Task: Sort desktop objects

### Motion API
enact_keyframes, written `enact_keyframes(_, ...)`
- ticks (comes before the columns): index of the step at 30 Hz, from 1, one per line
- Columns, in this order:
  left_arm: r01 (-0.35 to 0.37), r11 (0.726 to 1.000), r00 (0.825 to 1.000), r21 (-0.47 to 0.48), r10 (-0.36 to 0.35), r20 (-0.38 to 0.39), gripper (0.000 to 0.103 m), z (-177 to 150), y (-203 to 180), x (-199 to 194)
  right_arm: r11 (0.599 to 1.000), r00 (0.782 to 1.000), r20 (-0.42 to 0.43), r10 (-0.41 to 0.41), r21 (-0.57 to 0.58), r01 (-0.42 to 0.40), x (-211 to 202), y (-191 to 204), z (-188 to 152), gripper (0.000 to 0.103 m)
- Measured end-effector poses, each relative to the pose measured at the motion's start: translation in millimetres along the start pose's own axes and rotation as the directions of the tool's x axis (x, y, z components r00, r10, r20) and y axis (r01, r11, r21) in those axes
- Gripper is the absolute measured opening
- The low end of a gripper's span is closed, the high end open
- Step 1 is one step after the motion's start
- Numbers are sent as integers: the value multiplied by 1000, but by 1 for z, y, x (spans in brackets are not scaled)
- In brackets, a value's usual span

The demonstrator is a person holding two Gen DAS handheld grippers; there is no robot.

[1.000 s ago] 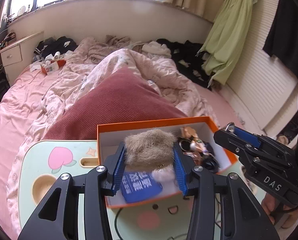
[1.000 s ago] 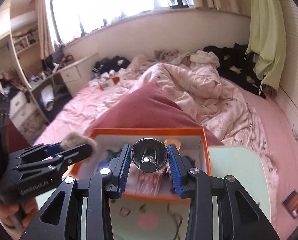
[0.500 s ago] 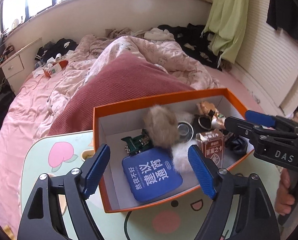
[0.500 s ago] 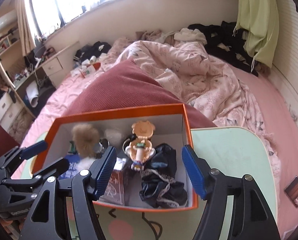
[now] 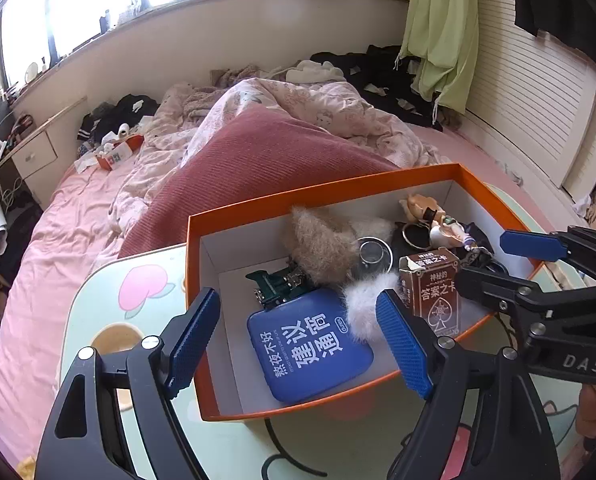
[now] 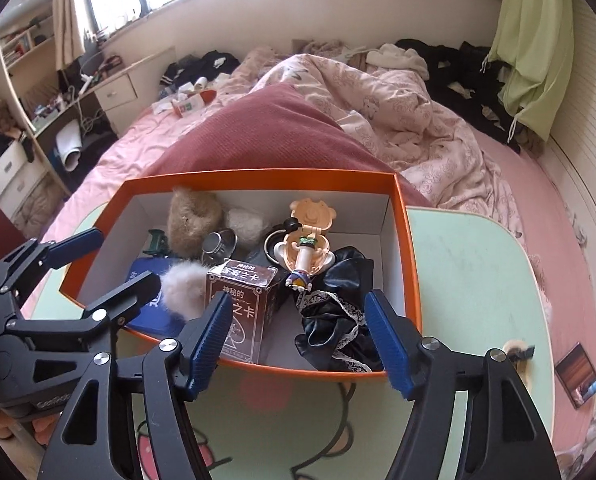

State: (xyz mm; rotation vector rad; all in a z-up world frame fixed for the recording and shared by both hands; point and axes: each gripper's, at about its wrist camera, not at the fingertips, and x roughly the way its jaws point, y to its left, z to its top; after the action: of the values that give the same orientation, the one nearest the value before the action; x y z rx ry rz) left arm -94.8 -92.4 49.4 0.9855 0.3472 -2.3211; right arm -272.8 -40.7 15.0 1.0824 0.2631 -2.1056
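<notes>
An orange box [image 5: 322,192] [image 6: 258,176] with a white inside stands on the green lap table. In it lie a brown fur ball [image 5: 322,240] [image 6: 194,216], a round metal piece [image 5: 372,254] [image 6: 218,244], a white pompom [image 5: 364,308], a blue case [image 5: 310,348], a brown card box [image 6: 242,292], a doll figurine [image 6: 308,240] and black lace fabric [image 6: 338,308]. My left gripper [image 5: 296,308] [image 6: 116,260] hangs open over the box's near left part, holding nothing. Over the near right part, my right gripper [image 6: 298,304] [image 5: 502,260] is open and holds nothing.
The lap table [image 5: 138,320] rests on a pink bed, with a red pillow [image 5: 258,152] right behind the box. A black cable [image 5: 290,440] lies in front of the box. A small fluffy clip [image 6: 518,350] sits at the table's right edge, a card [image 6: 578,376] beyond it.
Both grippers opened and sank toward the box. The fur ball left the left gripper and the metal piece left the right one; both now lie in the box.
</notes>
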Motion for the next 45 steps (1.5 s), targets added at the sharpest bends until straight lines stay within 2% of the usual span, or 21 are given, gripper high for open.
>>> enact_keyframes(6, -1, 1000, 999, -8, 1, 49, 80, -13, 0, -12, 1000, 1000, 7, 13, -2, -13, 1, -2, -20, 69)
enact_keyframes(9, -16, 1000, 997, -10, 17, 70, 80, -13, -1, -11, 1000, 1000, 11, -1, 5, 1, 2, -2, -20, 69)
enact_keyframes(11, 3, 1000, 998, -18, -2, 68, 80, -12, 0, -14, 1000, 1000, 26, 2, 12, -2, 2, -4, -19, 68)
enact_keyframes(12, 13, 1000, 996, -26, -10, 91, 80, -12, 1, -21, 1000, 999, 43, 9, 11, -9, -7, 2, -18, 69)
enact_keyframes(15, 11, 999, 981, -31, -5, 193, 80, -15, 2, -53, 1000, 986, 167, -6, -16, 9, -45, 14, -18, 68)
enact_keyframes(17, 21, 999, 978, -27, -15, 208, 80, -19, 0, -71, 999, 976, 219, -9, -41, 19, -66, 21, -24, 70)
enact_keyframes(20, 24, 999, 988, -25, -20, 154, 81, -32, -7, -86, 999, 974, 229, -6, -44, 17, -83, 23, -36, 76)
enact_keyframes(23, 59, 997, 991, -57, -52, 121, 81, -58, -13, -90, 999, 979, 203, -7, -37, 14, -89, 23, -58, 81)
enact_keyframes(25, 72, 995, 994, -74, -65, 87, 81, -75, -19, -86, 999, 987, 157, -12, -38, 18, -85, 23, -75, 81)
enact_keyframes(27, 47, 996, 998, -75, -44, 36, 81, -92, -26, -78, 999, 994, 106, -11, -35, 15, -78, 22, -92, 82)
enact_keyframes(29, 45, 994, 999, -95, -43, 18, 81, -106, -29, -73, 999, 997, 68, -25, -18, 26, -70, 17, -104, 82)
enact_keyframes(31, 30, 992, 1000, -125, -29, 9, 81, -113, -28, -68, 999, 998, 38, -47, 3, 47, -62, 13, -114, 82)
enact_keyframes(33, 19, 989, 999, -144, -23, -32, 81, -117, -26, -59, 998, 998, -4, -55, 35, 55, -53, 5, -120, 83)
enact_keyframes(35, -34, 990, 999, -135, 31, -25, 82, -119, -28, -58, 996, 997, 5, -80, 50, 80, -55, 1, -122, 90)
enact_keyframes(37, -48, 992, 999, -116, 46, -18, 86, -122, -33, -59, 995, 997, 8, -80, 60, 79, -56, -2, -124, 97)
enact_keyframes(38, -37, 993, 999, -111, 35, -20, 98, -124, -35, -57, 995, 997, 8, -82, 54, 82, -56, -2, -125, 103)
enact_keyframes(39, -36, 994, 999, -103, 34, -26, 103, -125, -36, -55, 995, 995, 9, -98, 34, 97, -55, 1, -127, 103)
enact_keyframes(41, -33, 994, 999, -107, 32, -16, 103, -126, -35, -57, 992, 992, 10, -123, -1, 123, -52, 6, -129, 103)
enact_keyframes(45, -43, 993, 999, -114, 41, -16, 103, -127, -34, -59, 993, 993, 9, -116, -3, 116, -54, 6, -131, 103)
